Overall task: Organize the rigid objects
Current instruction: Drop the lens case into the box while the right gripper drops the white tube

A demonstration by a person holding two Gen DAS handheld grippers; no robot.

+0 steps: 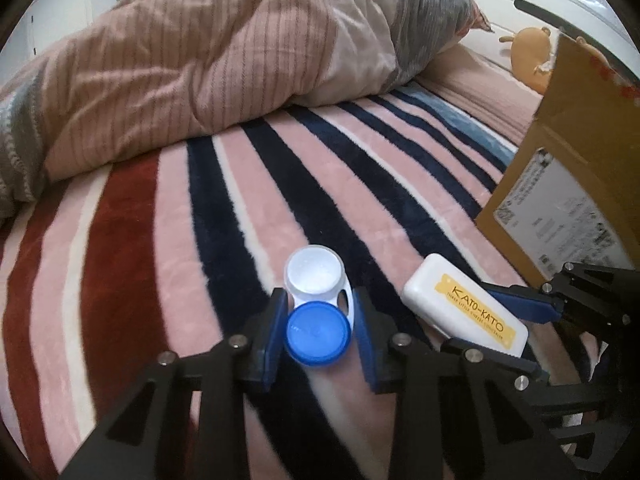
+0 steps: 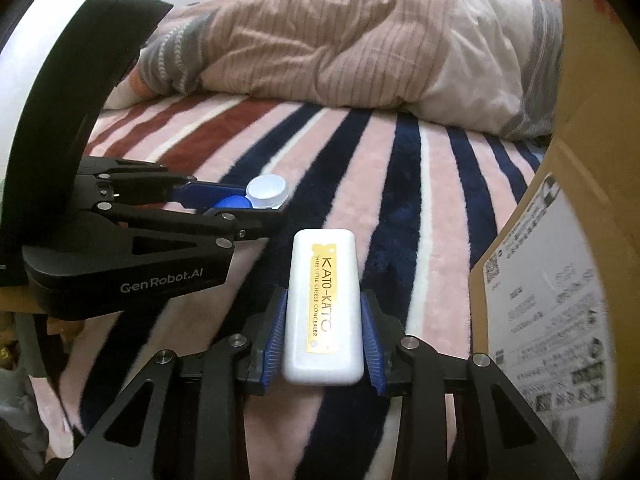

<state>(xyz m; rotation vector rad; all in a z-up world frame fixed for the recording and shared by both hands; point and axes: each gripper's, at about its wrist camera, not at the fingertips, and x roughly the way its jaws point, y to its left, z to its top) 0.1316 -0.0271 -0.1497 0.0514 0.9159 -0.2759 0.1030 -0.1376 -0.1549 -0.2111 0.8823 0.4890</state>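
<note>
On the striped blanket [image 1: 132, 240], the left gripper [image 1: 320, 332] clasps a blue-and-white lens case [image 1: 318, 308], the right gripper [image 2: 323, 336] grips a white KATO-KATO box [image 2: 323, 308]; only the left view shows the plush toy [image 1: 532, 56].

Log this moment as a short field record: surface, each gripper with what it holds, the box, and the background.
surface: striped plush blanket on a bed
left gripper: closed on the contact lens case, at its blue-capped end; white cap points away
right gripper: closed on the white KATO-KATO case, label up, long axis along the fingers
cardboard box: stands to the right of both grippers, shipping label facing them
background: bunched striped duvet; orange plush toy behind the box
</note>
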